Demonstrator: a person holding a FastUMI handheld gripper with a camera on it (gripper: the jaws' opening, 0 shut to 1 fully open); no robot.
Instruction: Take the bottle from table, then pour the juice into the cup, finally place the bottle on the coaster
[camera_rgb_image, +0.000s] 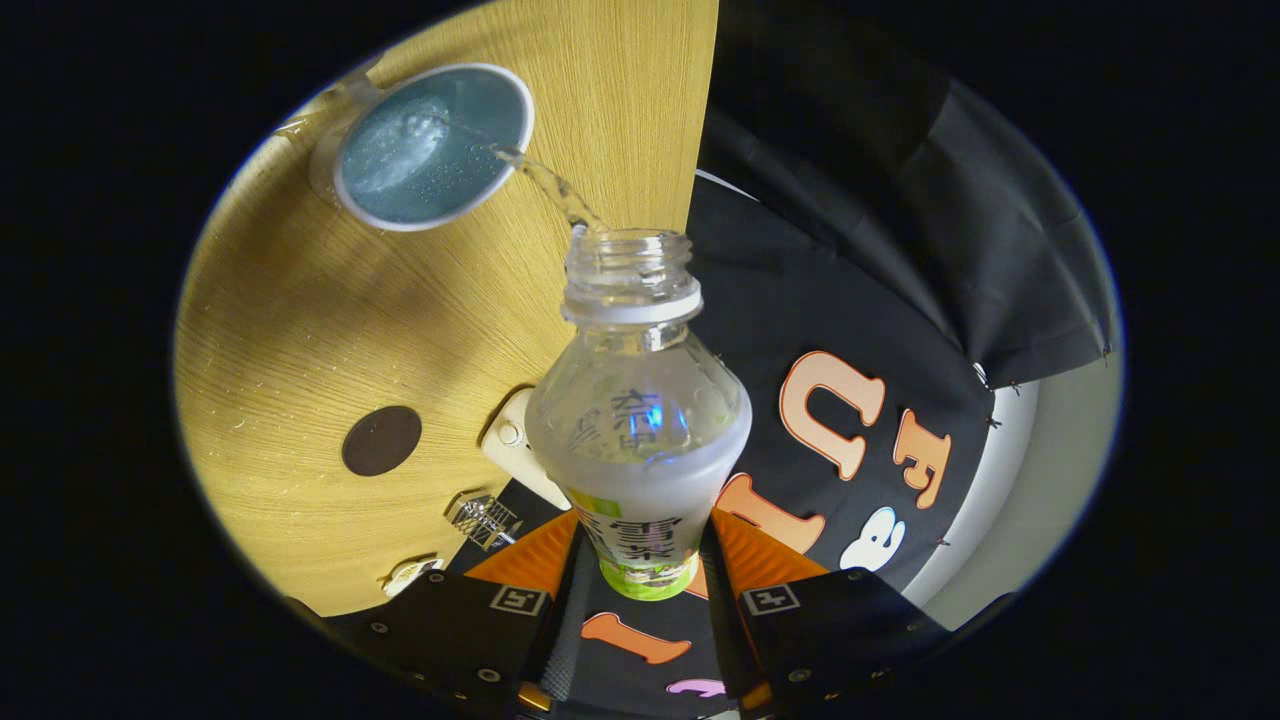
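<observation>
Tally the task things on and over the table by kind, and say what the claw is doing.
Bottle: 1, uncapped, tipped, held between the claw fingers, stream running from its mouth.
Cup: 1, on the table, catching the stream.
Coaster: 1, dark round, bare, on the table apart from the cup.
Total: 3

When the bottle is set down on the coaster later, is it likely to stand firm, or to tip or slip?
The bottle, held between the tool fingers, looks like thin clear plastic, so it may flex under a squeeze. It is uncapped and pouring into the cup, so it is probably getting lighter and easier to tip. The round coaster looks small, so careful centring seems wise.
</observation>
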